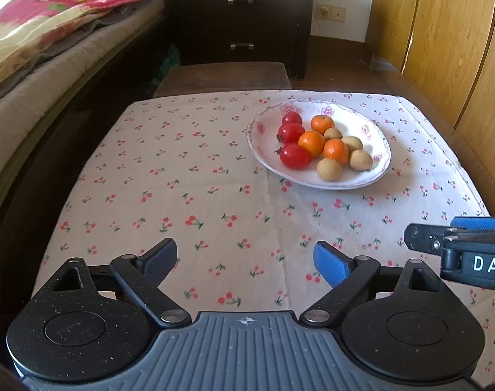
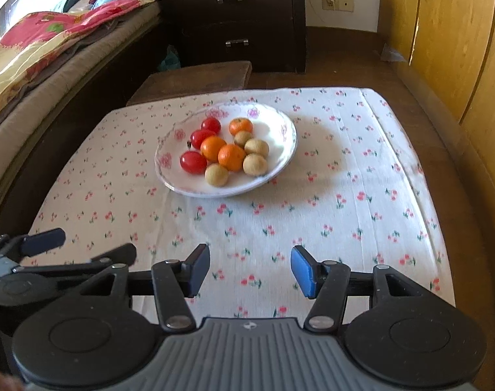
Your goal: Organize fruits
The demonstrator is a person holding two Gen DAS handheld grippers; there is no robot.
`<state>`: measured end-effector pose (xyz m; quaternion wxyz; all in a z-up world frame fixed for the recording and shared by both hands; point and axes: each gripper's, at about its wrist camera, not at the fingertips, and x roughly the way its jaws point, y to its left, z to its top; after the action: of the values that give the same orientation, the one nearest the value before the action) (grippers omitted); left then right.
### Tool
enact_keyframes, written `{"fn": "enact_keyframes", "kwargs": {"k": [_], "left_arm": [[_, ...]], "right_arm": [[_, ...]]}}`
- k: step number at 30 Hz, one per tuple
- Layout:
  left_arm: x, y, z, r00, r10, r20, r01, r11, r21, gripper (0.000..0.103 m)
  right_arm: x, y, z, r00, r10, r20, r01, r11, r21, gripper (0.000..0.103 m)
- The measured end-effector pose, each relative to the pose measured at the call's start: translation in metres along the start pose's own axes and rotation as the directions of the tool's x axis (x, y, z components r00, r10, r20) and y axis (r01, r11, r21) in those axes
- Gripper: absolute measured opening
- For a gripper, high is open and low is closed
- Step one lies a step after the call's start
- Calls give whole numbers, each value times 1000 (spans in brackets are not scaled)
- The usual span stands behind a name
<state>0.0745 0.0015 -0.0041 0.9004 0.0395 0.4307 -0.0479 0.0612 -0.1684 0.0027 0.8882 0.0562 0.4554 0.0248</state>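
Note:
A white flowered plate (image 1: 374,166) (image 2: 280,130) sits on the cherry-print tablecloth at the far side of the table. It holds three red tomatoes (image 1: 294,156) (image 2: 193,162), three oranges (image 1: 311,143) (image 2: 231,157) and several tan round fruits (image 1: 329,169) (image 2: 216,175), grouped by kind. My left gripper (image 1: 247,262) is open and empty over the near cloth, well short of the plate. My right gripper (image 2: 250,270) is open and empty too, near the front edge. Each gripper shows at the edge of the other's view.
The tablecloth (image 1: 182,195) (image 2: 345,211) covers a low table. A bed with a colourful blanket (image 1: 35,32) lies along the left. A dark nightstand (image 1: 244,22) and a wooden stool (image 1: 224,78) stand beyond the table. Wooden wardrobe doors (image 1: 443,32) line the right.

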Motion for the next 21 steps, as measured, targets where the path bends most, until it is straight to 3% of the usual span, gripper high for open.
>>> {"fn": "enact_keyframes", "kwargs": {"k": [5, 8, 21], "left_arm": [[-7, 6, -10, 1000, -9, -8, 9, 1000, -22, 95], [-11, 5, -15, 1000, 5, -8, -5, 1000, -9, 103], [-25, 2, -28, 1000, 6, 21, -6, 1000, 5, 103]], "right_arm": [[-4, 1, -16, 1000, -2, -12, 2, 1000, -3, 56], [-6, 2, -25, 1000, -3, -22, 3, 1000, -10, 56], [-22, 1, -38, 1000, 24, -1, -24, 1000, 15, 56]]}}
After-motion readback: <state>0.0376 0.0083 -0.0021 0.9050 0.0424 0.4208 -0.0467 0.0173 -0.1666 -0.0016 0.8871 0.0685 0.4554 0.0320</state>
